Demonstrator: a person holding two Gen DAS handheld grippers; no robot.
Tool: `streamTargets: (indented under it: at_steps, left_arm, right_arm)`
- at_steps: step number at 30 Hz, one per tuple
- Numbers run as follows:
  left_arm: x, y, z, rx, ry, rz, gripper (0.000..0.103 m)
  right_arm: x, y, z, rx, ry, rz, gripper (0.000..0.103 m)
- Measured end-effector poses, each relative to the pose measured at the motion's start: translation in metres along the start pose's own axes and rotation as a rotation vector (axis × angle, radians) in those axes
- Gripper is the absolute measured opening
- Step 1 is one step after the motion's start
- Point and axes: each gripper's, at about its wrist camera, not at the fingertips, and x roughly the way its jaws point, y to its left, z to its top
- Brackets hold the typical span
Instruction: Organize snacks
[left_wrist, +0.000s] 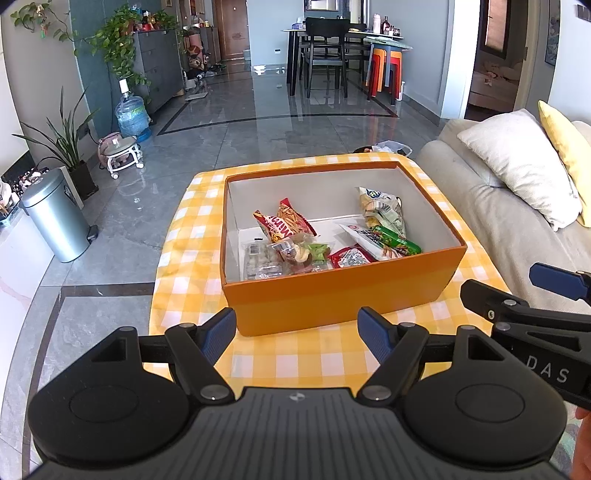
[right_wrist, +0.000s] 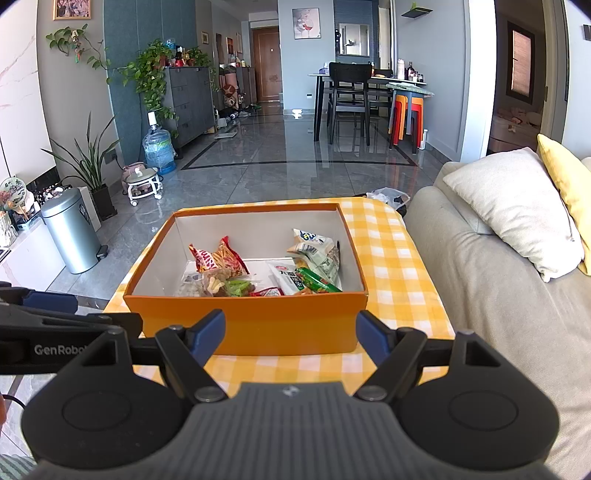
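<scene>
An orange box (left_wrist: 332, 291) stands on a yellow checked tablecloth (left_wrist: 295, 354); it also shows in the right wrist view (right_wrist: 251, 317). Inside lie several snack packets: a red chips bag (left_wrist: 284, 221) (right_wrist: 221, 258), a clear bag of white candies (left_wrist: 260, 262), a green packet (left_wrist: 397, 240) (right_wrist: 317, 279) and a pale bag (left_wrist: 380, 210) (right_wrist: 314, 247). My left gripper (left_wrist: 297, 332) is open and empty, just short of the box's near wall. My right gripper (right_wrist: 291, 334) is open and empty, also in front of the box, and shows at the right of the left wrist view (left_wrist: 524, 295).
A grey sofa (right_wrist: 498, 280) with a white cushion (right_wrist: 517, 206) and a yellow cushion (right_wrist: 565, 177) is to the right of the table. A steel bin (left_wrist: 55, 218), plants (left_wrist: 62, 144) and a water jug (left_wrist: 131, 114) stand at the left. A dining table with chairs (left_wrist: 328, 48) is far behind.
</scene>
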Motion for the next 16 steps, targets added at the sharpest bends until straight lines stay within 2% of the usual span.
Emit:
streamTargets:
  at_steps: [16]
  left_arm:
    - [-0.0012, 0.0002, -0.0006, 0.021, -0.013, 0.005, 0.088]
  right_arm:
    - [0.0044, 0.0007, -0.0016, 0.007, 0.018, -0.002, 0.075]
